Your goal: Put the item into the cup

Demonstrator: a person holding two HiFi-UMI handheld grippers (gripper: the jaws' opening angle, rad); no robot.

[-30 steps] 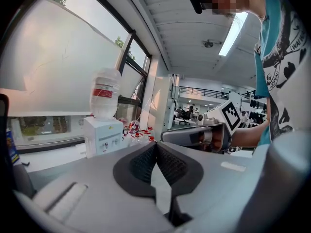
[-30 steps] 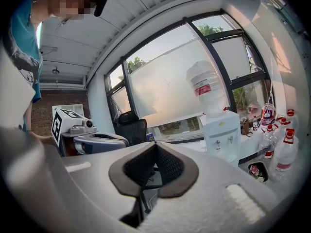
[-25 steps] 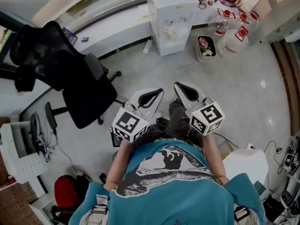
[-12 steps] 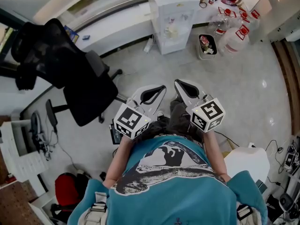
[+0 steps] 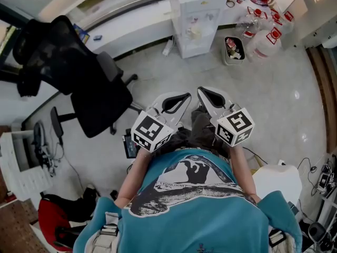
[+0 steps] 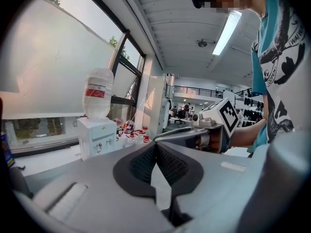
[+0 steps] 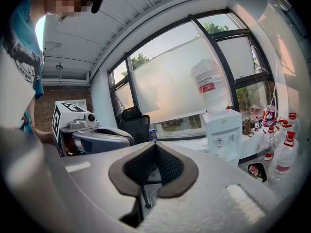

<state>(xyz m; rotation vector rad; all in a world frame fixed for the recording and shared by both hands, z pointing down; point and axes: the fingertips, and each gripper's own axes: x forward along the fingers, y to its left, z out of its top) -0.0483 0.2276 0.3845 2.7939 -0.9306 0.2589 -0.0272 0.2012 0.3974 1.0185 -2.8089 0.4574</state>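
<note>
No cup and no item show in any view. I hold both grippers side by side in front of my waist, over the floor. My left gripper [image 5: 185, 95] [image 6: 156, 144] is shut with its black pads touching and nothing between them. My right gripper [image 5: 200, 90] [image 7: 155, 147] is also shut and empty. Each gripper shows in the other's view: the right gripper's marker cube [image 6: 226, 116] to the right, the left gripper's cube [image 7: 68, 118] to the left.
A black office chair [image 5: 84, 83] stands on the floor to the left. A white water dispenser [image 5: 196, 15] with a bottle stands ahead by the windows. A small bin [image 5: 233, 49] and several water bottles [image 5: 263, 33] are at its right. A white desk [image 5: 18, 167] is far left.
Both grippers have drifted slightly up and forward in the head view. The head view has shifted a little; both jaws stay shut.
</note>
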